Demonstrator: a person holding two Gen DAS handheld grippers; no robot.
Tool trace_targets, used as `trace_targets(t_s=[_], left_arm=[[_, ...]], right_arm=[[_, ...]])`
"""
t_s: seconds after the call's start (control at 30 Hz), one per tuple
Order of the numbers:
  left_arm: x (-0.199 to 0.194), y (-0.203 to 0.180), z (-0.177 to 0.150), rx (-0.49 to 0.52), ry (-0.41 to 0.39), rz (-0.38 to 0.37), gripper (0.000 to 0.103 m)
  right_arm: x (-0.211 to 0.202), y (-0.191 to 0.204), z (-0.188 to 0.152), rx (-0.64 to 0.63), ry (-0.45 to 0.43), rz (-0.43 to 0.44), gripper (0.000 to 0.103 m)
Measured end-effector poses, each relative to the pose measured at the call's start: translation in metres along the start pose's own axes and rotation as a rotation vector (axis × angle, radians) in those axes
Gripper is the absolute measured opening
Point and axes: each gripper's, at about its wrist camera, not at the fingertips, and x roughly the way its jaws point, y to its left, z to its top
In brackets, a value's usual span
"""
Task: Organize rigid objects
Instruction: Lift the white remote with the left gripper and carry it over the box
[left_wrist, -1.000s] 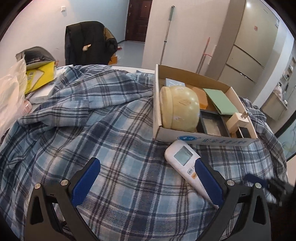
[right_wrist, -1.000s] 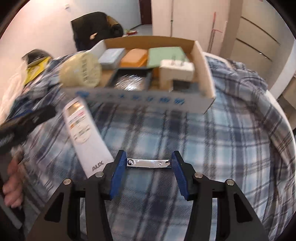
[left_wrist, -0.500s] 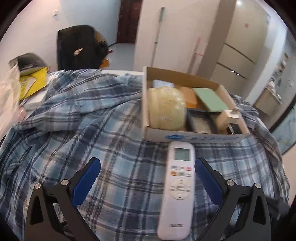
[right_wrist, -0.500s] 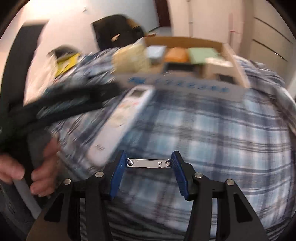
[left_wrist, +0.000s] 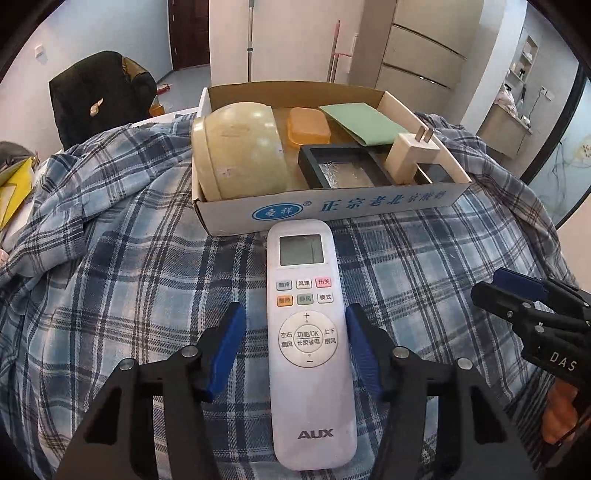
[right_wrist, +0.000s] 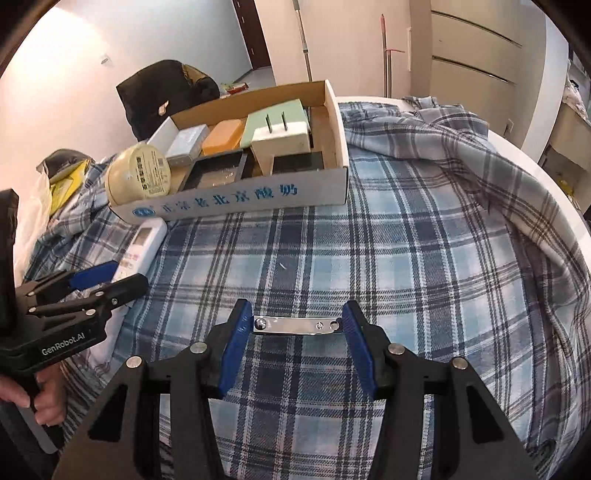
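Clenching a shiny metal bar (right_wrist: 295, 325) end to end between its blue pads, the right tool (right_wrist: 295, 308) hangs just above the plaid cloth (right_wrist: 406, 258) that covers the surface (right_wrist: 535, 162). The bar lies crosswise, level, touching both pads.

To its left, the left tool (left_wrist: 293, 314) points down at a white remote control (left_wrist: 308, 332), which lies face up on the cloth with its screen end toward the cardboard box (left_wrist: 332, 212) and almost touching the front wall. The jaws of this tool have just been closing and the remote sits between them. One pad is right at the remote's edge, while a strip of cloth shows between the other pad and the remote, so the tool reads as released, not yet pressing. A hand (right_wrist: 44, 402) grips its handle at the lower left of the right wrist view.

Beyond the remote, the open box rests on the cloth. At its left end a cream round container (left_wrist: 236, 158) lies on its side. Beside it sit a black tray (left_wrist: 343, 173) and a white plug adapter (left_wrist: 410, 155) with its prongs up. Behind those are an orange case (left_wrist: 308, 125), a green sheet (left_wrist: 365, 122) and a small grey box (right_wrist: 186, 142).

Farther back stand a chair draped in dark clothing (left_wrist: 99, 92) and a mop handle (left_wrist: 251, 37) leaning on the wall.
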Motion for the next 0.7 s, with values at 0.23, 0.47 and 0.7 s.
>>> trace_targets(t_s=[0.23, 0.47, 0.7], left_arm=[[-0.001, 0.001, -0.003, 0.009, -0.009, 0.017, 0.043], [-0.013, 0.006, -0.002, -0.013, -0.055, -0.01, 0.042], [-0.022, 0.003, 0.0, -0.009, -0.099, -0.025, 0.042]], right_arm=[[0.005, 0.001, 0.001, -0.001, 0.008, 0.0, 0.05], [0.004, 0.002, -0.001, -0.009, 0.01, 0.002, 0.052], [0.001, 0.002, -0.004, -0.015, 0.015, 0.003, 0.052]])
